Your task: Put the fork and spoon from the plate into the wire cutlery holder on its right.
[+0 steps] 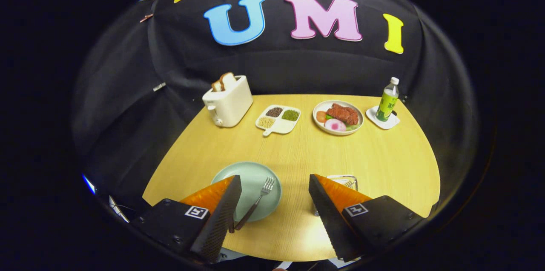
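Currently gripper [274, 203] spread wide, holding nothing. Fork [256, 203] lies on green plate [255, 177] just ahead, beside the left finger; tines point away, handle end partly hidden by that finger. Wire cutlery holder [345, 182] behind right finger. Spoon not made out. Fork likely light, rigid, slick metal lying flat; best pinched mid-handle, across the narrow shaft.

tool [274, 181] raised and level, 2 fingers spread wide, gripping nothing
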{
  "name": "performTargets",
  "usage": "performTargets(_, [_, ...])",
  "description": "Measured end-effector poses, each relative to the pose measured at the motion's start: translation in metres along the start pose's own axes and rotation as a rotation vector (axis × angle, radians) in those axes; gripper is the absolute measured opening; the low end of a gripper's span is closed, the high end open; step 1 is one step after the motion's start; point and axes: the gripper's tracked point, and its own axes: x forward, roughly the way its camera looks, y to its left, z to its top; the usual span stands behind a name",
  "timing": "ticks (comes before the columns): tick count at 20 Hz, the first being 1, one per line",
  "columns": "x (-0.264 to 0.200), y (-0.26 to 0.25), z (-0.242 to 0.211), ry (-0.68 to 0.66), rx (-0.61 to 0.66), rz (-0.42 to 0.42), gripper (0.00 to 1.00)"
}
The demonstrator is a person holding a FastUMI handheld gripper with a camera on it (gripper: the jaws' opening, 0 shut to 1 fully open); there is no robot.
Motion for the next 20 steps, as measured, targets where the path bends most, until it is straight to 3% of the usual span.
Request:
performTargets(14, [0.100, 0.038, -0.117, 0.427, -0.085, -0.027, 1.00])
performTargets(20, [0.117, 0.045, -0.137, 0.489, -0.143, -0.027, 0.99])
